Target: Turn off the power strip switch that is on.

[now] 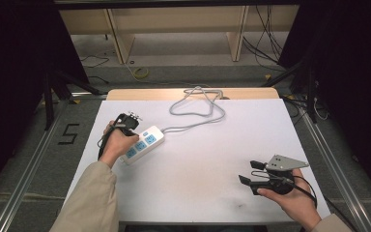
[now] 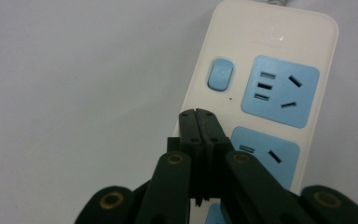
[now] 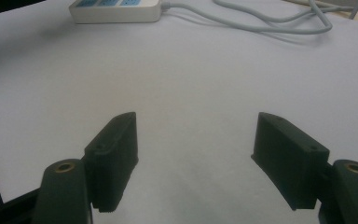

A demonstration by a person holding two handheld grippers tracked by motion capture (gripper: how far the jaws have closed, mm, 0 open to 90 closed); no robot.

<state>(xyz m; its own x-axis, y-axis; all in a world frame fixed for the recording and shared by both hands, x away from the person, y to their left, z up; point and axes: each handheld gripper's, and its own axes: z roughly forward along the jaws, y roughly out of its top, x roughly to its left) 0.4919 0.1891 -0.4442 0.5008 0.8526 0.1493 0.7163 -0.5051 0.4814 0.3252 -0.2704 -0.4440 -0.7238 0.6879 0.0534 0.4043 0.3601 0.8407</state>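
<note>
A white power strip (image 1: 143, 143) with blue sockets lies on the left part of the white table, its grey cable (image 1: 196, 108) looping toward the far edge. My left gripper (image 1: 131, 126) hovers over the strip's near-left side, pointing down. In the left gripper view its jaws are pressed together with nothing between them (image 2: 199, 122), just below the blue switch (image 2: 220, 74) and beside a blue socket (image 2: 279, 91). My right gripper (image 1: 250, 172) rests low at the near right, far from the strip. Its jaws stand wide apart over bare table (image 3: 196, 154).
The strip (image 3: 116, 10) and cable (image 3: 270, 21) lie at the far side of the right gripper view. Beyond the table's far wooden edge (image 1: 193, 93) are a wooden shelf frame and floor cables. Metal rails run along both sides of the table.
</note>
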